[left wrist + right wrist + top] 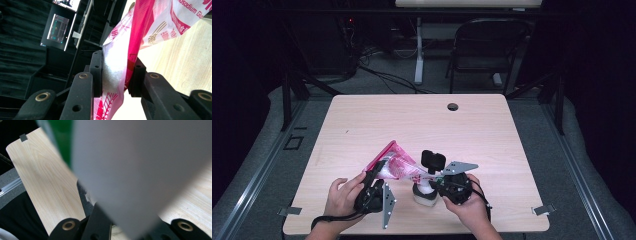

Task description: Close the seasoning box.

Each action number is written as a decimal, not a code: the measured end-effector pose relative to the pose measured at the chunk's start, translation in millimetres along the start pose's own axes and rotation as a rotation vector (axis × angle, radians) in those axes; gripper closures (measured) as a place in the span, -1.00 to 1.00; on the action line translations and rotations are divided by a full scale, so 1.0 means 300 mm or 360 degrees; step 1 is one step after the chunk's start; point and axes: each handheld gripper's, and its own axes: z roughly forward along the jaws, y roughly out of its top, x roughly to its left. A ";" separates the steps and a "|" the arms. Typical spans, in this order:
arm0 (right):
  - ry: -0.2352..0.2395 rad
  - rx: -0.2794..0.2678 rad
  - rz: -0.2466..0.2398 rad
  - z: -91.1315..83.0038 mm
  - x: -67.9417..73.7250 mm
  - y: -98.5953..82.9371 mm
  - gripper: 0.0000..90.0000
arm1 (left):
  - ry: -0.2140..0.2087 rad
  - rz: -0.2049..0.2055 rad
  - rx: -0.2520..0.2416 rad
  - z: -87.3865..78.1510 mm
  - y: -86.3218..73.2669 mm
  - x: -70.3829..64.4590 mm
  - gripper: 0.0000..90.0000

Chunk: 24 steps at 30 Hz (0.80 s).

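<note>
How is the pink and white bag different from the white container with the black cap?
The pink and white bag is soft printed film, tilted and pinched in the left gripper; the white container looks rigid and plain, standing on the table. The bag is flat and wide; the container is squat under its black cap. Both sit near the table's front edge.

Worktop: one, pale wood (492, 130)
Claws: two, the left claw (379, 167) and the right claw (437, 176)
Hands: two, the left hand (343, 196) and the right hand (469, 207)
Pink-and-white bags: one (398, 162)
White jars: one (424, 194)
Folding chairs: one, beyond the worktop (484, 47)
</note>
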 end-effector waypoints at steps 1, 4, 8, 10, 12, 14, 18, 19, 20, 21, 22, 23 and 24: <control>0.0000 -0.0001 0.0000 0.000 0.000 0.000 1.00 | -0.0010 -0.0008 0.0005 0.000 -0.002 0.000 0.58; -0.0002 -0.0004 0.0002 -0.002 0.000 0.000 1.00 | -0.0025 -0.0046 -0.0007 0.006 -0.008 -0.004 0.58; -0.0006 -0.0001 -0.0002 -0.004 0.000 0.001 1.00 | -0.0056 -0.0080 -0.0001 0.010 -0.015 -0.006 0.58; -0.0008 -0.0008 -0.0003 -0.005 0.000 0.001 1.00 | -0.0061 -0.0089 -0.0005 0.012 -0.019 -0.009 0.58; -0.0012 -0.0004 -0.0008 -0.006 -0.001 0.002 1.00 | -0.0077 -0.0100 0.0005 0.013 -0.023 -0.012 0.58; -0.0013 -0.0002 -0.0006 -0.007 0.000 0.002 1.00 | -0.0089 -0.0106 0.0005 0.016 -0.029 -0.013 0.58; -0.0012 -0.0001 -0.0013 -0.009 0.003 0.004 1.00 | -0.0118 -0.0135 0.0009 0.023 -0.040 -0.016 0.58; -0.0011 -0.0003 -0.0017 -0.009 0.004 0.005 1.00 | -0.0125 -0.0143 0.0008 0.025 -0.043 -0.018 0.58; -0.0009 -0.0006 -0.0018 -0.009 0.004 0.005 1.00 | -0.0131 -0.0150 0.0014 0.026 -0.045 -0.020 0.58; -0.0012 -0.0009 -0.0018 -0.009 0.005 0.006 1.00 | -0.0137 -0.0152 0.0015 0.028 -0.047 -0.021 0.58; -0.0011 -0.0013 -0.0016 -0.010 0.006 0.006 1.00 | -0.0145 -0.0157 0.0014 0.029 -0.049 -0.023 0.58; -0.0014 -0.0016 -0.0020 -0.010 0.006 0.006 1.00 | -0.0148 -0.0156 0.0018 0.029 -0.052 -0.023 0.58; -0.0015 -0.0014 -0.0024 -0.010 0.006 0.007 1.00 | -0.0155 -0.0164 0.0021 0.030 -0.054 -0.025 0.58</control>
